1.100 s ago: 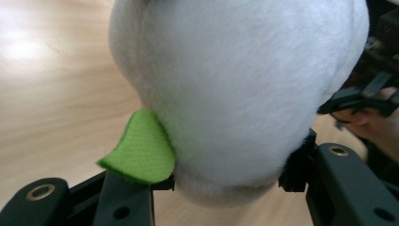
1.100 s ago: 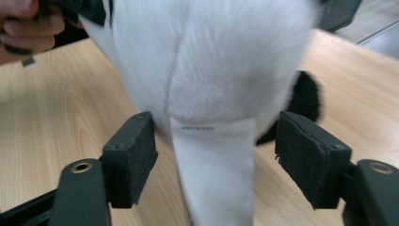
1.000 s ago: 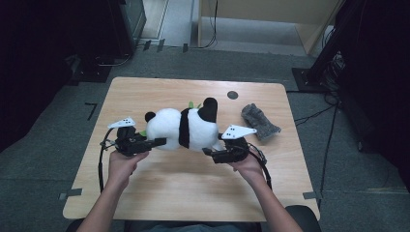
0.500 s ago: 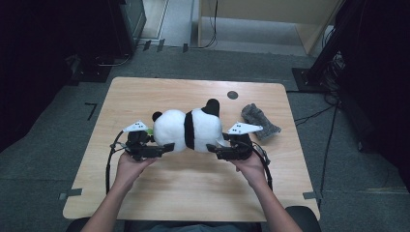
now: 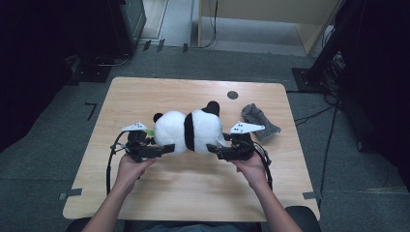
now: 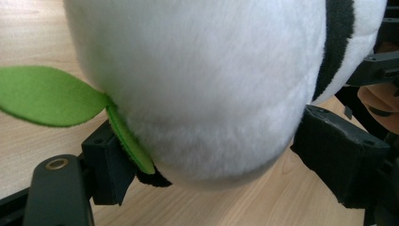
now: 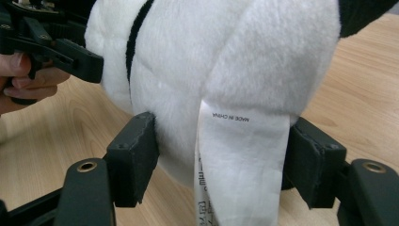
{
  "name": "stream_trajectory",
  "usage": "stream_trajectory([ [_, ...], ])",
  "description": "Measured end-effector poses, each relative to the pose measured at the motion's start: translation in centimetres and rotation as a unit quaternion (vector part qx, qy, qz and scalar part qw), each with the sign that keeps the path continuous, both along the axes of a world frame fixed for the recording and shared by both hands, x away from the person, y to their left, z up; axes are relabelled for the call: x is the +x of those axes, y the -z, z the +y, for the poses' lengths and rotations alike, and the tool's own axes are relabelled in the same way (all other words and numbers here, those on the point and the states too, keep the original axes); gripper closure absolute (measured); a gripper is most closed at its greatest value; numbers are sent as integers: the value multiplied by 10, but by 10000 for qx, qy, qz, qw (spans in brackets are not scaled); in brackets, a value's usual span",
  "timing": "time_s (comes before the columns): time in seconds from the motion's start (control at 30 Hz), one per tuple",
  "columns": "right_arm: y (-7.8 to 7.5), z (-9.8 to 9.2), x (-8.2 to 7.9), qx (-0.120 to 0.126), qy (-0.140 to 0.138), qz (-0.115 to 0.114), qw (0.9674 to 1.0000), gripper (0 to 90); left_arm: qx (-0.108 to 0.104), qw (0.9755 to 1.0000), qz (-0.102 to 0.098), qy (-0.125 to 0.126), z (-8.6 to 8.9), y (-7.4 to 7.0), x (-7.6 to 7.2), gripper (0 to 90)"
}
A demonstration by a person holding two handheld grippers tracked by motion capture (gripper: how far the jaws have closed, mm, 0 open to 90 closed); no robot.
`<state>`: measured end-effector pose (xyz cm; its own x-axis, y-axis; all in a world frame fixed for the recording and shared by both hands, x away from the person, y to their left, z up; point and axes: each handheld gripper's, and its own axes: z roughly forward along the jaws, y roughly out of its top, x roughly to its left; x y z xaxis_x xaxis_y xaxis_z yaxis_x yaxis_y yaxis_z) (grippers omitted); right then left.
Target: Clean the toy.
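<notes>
At frame centre, the black-and-white plush panda [image 5: 189, 131] sits between the left gripper [image 5: 167, 149], jaws just spreading, and the right gripper [image 5: 212, 148], seemingly pinching it.

Light wooden desk [image 5: 193, 193] with rounded corners, standing on grey carpet [image 5: 58, 125]. Near the middle, slightly toward the near edge: a black-and-white plush panda [image 5: 188, 130], lying on its side on the wood, long axis running left to right, with a green felt leaf [image 6: 47, 96] at its left end and a white label [image 7: 240, 165] hanging at its right end. Close to the right edge: a crumpled grey cloth [image 5: 258, 122], well apart from the panda. Near the far edge, right of centre: a small dark round spot [image 5: 232, 94] in the desktop.
</notes>
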<state>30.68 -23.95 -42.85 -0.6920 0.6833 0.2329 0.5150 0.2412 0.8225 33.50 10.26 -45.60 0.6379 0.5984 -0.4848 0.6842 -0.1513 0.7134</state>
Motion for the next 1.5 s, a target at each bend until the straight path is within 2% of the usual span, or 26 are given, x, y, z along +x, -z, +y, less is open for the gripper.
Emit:
stream_trajectory([
  [0.07, 2, 1, 1, -94, 31, 118, 9999, 305, 27, 10000, 43, -47, 0, 2, 1, 182],
  [0.2, 10, 3, 8, -273, 150, 313, 9990, 293, 111, 9994, 314, -122, -1, 11, 9, 182],
  [0.3, 11, 5, 11, -224, 243, 300, 9990, 291, 153, 9990, 369, -181, -1, 14, 9, 181],
  [0.4, 12, 6, 11, -289, 233, 275, 9989, 287, 197, 9988, 391, -209, 1, 17, 11, 181],
  [0.5, 14, 9, 14, -328, 236, 220, 9989, 282, 143, 9983, 504, -265, 5, 25, 18, 182],
  [0.6, 16, 12, 18, -376, 202, 86, 9991, 270, 125, 9987, 337, -367, 7, 26, 20, 182],
  [0.7, 17, 12, 23, -381, 178, -6, 9991, 261, 221, 9989, 58, -415, 7, 27, 20, 183],
  [0.77, 17, 12, 27, -393, 163, -45, 9991, 257, 261, 9987, -31, -428, 8, 27, 21, 183],
  [0.87, 17, 13, 32, -412, 152, -49, 9990, 254, 391, 9986, 26, -361, 7, 21, 29, 182],
  [1.07, 14, 8, 38, -466, 124, -120, 9988, 245, 592, 9977, -117, -312, 4, 18, 33, 167],
  [1.17, 9, 4, 40, -423, 152, -241, 9987, 253, 555, 9982, 38, -206, 3, 17, 36, 177],
  [1.23, 6, 0, 41, -314, 167, -318, 9989, 293, 605, 9978, -29, -251, 2, 16, 35, 177],
  [1.33, 0, -9, 43, -268, 196, -401, 9986, 302, 744, 9968, -118, -248, 3, 15, 33, 176],
  [1.4, -4, -15, 43, -279, 249, -522, 9979, 303, 720, 9969, -144, -281, 3, 14, 33, 176],
  [1.5, -7, -27, 44, -236, 476, -624, 9966, 303, 642, 9971, -213, -362, 5, 10, 29, 175],
])
